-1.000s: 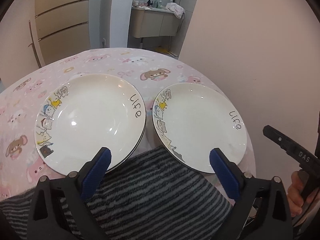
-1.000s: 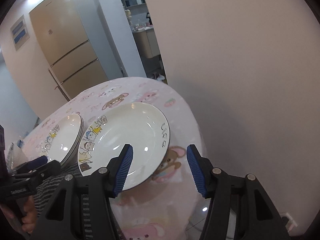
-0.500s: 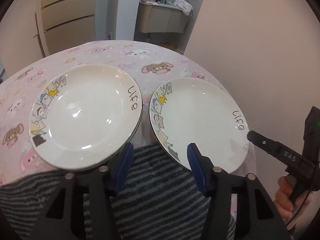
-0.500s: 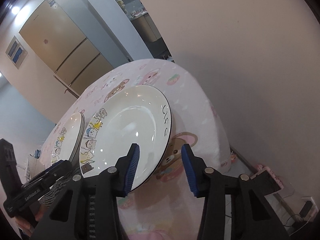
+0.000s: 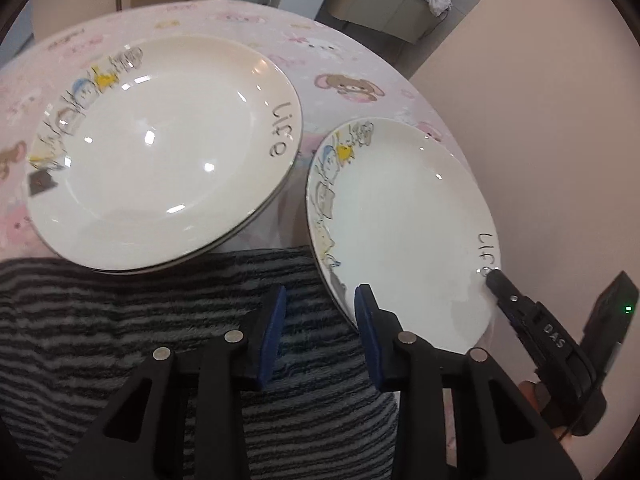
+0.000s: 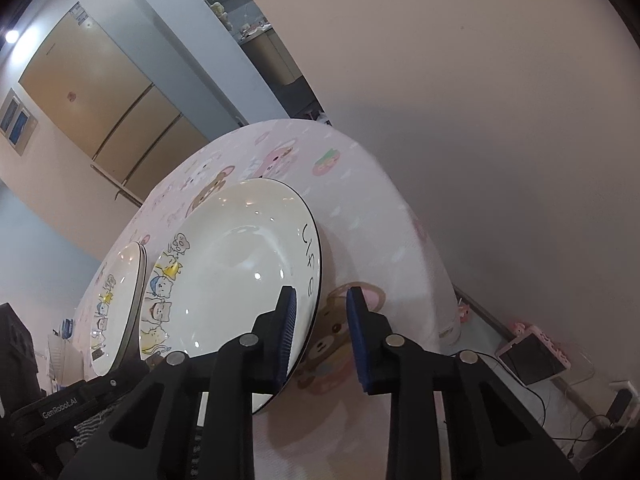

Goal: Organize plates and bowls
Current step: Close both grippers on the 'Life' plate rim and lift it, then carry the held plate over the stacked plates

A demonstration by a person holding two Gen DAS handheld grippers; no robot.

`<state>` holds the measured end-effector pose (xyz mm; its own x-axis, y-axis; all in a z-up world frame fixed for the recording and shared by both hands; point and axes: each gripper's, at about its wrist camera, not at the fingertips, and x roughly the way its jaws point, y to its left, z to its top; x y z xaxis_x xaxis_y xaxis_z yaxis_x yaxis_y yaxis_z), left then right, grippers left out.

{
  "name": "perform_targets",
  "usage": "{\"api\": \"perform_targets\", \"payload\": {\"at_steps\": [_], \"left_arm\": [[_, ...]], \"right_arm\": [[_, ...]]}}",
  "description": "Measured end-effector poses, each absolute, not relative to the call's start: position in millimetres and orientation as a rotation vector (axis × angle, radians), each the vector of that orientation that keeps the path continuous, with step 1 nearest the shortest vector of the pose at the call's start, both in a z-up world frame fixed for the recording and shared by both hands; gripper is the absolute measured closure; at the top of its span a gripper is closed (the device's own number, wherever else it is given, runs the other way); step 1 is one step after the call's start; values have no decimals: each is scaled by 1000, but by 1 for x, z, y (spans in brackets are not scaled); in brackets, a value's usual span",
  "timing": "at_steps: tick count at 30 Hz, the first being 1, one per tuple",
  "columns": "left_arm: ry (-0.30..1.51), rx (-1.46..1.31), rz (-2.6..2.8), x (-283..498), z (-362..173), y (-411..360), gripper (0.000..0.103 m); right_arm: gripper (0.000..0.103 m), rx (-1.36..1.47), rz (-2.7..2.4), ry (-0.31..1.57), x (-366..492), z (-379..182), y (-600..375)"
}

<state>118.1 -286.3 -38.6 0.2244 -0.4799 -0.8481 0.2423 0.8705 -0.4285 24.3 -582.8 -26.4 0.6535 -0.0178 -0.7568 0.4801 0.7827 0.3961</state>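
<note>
The single plate (image 5: 404, 232) is lying flat near the right edge of the worktop (image 5: 352, 56), just beside a stack of plates (image 5: 160, 152) on its left; the two rims are close but apart. Looks like glazed ceramic: stiff, fairly heavy for a rim pinch, slick and breakable if it slips or knocks the stack. Best place to take hold is probably the raised rim on the near-right side, by the "Life" lettering, since the flat middle gives nothing to pinch.

The right tongs (image 6: 320, 316) are straddling that rim now, one blue pad over the plate's inner face, the other outside above the bear-print cloth (image 6: 336, 328). The jaws are standing partly open with a clear gap, not pinching anything. In the left view the tip of the right tongs (image 5: 496, 280) is sitting right at the plate's edge near the lettering.

The left tongs (image 5: 320, 312) are hovering low over a striped grey towel (image 5: 160, 320) at the near edge, jaws narrowed but apart, holding nothing; the right pad (image 5: 366, 320) is near the plate's near rim, contact unclear.

My guess: a rim grip will tilt the plate under its own weight, so closing firmly and lifting slowly matters. The stack seems to be the likely destination.
</note>
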Motion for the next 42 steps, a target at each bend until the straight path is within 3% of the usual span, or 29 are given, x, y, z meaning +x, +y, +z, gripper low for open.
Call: {"api": "perform_targets", "payload": {"at_steps": [3, 12, 19, 22, 28, 33, 42], "left_arm": [[1251, -301, -583, 127, -43, -284, 73], [1201, -286, -555, 133, -52, -290, 86], [1137, -209, -598, 132, -54, -296, 86], [1126, -223, -628, 133, -54, -296, 78], [1106, -209, -692, 136, -56, -296, 78], [1000, -192, -735, 122, -40, -295, 78], [1038, -247, -763, 117, -37, -292, 78]], "right_arm": [[90, 656, -278, 822, 30, -32, -588], [91, 780, -174, 836, 47, -50, -602], [92, 878, -37, 817, 50, -63, -619], [92, 873, -10, 808, 51, -64, -617], [91, 929, 6, 787, 47, -69, -617], [88, 922, -1, 785, 41, -63, -614], [85, 829, 16, 704, 22, -18, -603]]}}
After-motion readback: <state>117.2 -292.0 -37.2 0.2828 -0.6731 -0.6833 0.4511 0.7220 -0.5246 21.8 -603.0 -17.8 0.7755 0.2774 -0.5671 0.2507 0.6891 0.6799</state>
